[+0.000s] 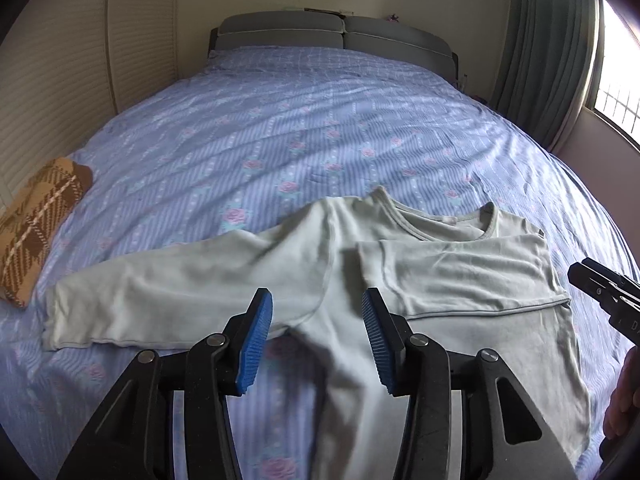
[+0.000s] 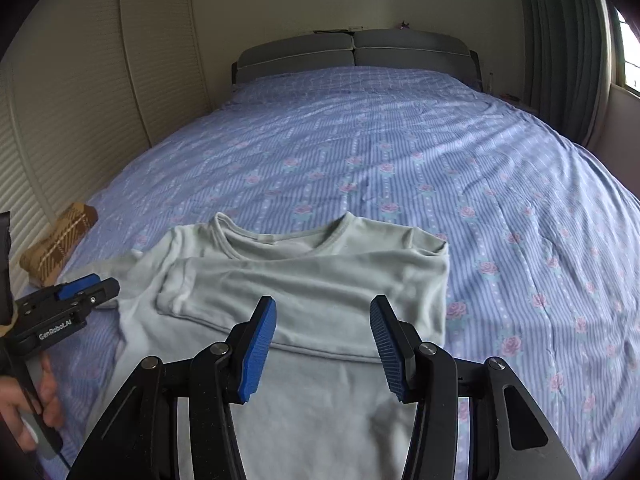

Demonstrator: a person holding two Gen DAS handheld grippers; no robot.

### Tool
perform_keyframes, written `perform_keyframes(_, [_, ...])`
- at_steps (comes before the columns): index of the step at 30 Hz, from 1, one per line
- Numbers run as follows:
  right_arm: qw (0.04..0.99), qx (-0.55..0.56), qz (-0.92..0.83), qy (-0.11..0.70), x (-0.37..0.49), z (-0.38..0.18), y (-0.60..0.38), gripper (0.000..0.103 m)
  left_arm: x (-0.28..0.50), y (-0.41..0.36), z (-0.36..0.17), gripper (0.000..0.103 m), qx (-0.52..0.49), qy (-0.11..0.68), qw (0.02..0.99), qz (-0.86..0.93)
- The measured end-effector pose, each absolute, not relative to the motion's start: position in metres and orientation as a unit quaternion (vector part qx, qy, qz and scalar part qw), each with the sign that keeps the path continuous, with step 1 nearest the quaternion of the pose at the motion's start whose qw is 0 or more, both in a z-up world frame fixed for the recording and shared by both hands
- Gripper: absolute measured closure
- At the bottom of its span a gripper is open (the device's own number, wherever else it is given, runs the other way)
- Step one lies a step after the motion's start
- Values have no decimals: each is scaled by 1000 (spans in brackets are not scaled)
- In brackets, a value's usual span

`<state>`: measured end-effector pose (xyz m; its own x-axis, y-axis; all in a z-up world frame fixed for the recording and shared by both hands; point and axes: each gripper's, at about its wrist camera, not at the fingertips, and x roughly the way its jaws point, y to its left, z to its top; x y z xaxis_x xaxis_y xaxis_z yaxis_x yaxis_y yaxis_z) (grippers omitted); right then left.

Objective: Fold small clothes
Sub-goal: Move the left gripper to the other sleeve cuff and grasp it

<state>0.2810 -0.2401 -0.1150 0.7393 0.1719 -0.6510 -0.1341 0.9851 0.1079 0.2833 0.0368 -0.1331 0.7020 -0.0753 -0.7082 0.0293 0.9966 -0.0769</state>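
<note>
A pale green long-sleeved top [image 1: 360,280] is seen spread front-up on a blue rose-patterned bedspread [image 1: 280,128], filling the lower centre of both wrist views, its neckline turned toward the grey headboard [image 1: 340,34] at the top of the frame. One sleeve has been laid across the chest, its cuff resting near the middle of the garment, while the other sleeve is stretched flat toward the left edge of the left wrist view. The left gripper [image 1: 317,310] is held just above the top at the armpit of the outstretched sleeve, its blue pads [image 1: 256,344] parted with only cloth lying beneath the gap and nothing pinched. The right gripper [image 2: 322,316] is poised over the folded sleeve in the lower centre of its own view, jaws likewise released and clear of the fabric, nothing grasped. The same left gripper is caught at the lower left of the right wrist view, beside the garment's edge, a hand [image 2: 24,412] wrapped around its handle. A brown plaid cushion [image 1: 36,224] is seen at the far left, well apart from the top, and a green curtain [image 1: 548,60] hangs at the upper right.
</note>
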Motion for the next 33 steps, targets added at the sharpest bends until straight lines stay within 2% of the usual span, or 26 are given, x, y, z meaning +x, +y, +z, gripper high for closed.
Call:
perform_keyframes(8, [932,33,126,339,266,-104,-132,54,250,172,-128,57,-60,366,927,61])
perform_keyframes(16, [933,14,148,327,262,-103,-27,54,253,286,-161,58,-145,390,908,48])
perform_keyframes(22, [928,1,164,335,262,-109,19,54,266,321,-190,67,-202,407,891,-6])
perform_keyframes(30, [925,-18,158,345,260,-118,37,54,278,346,-215,69,-279,404,870,-43])
perform_keyframes(32, [924,-22,156,349,260,-121,39,54,279,346,-216,71,-280,402,870,-52])
perform_keyframes(33, [923,-22,156,350,259,-121,39,54,279,345,-216,75,-278,402,870,-55])
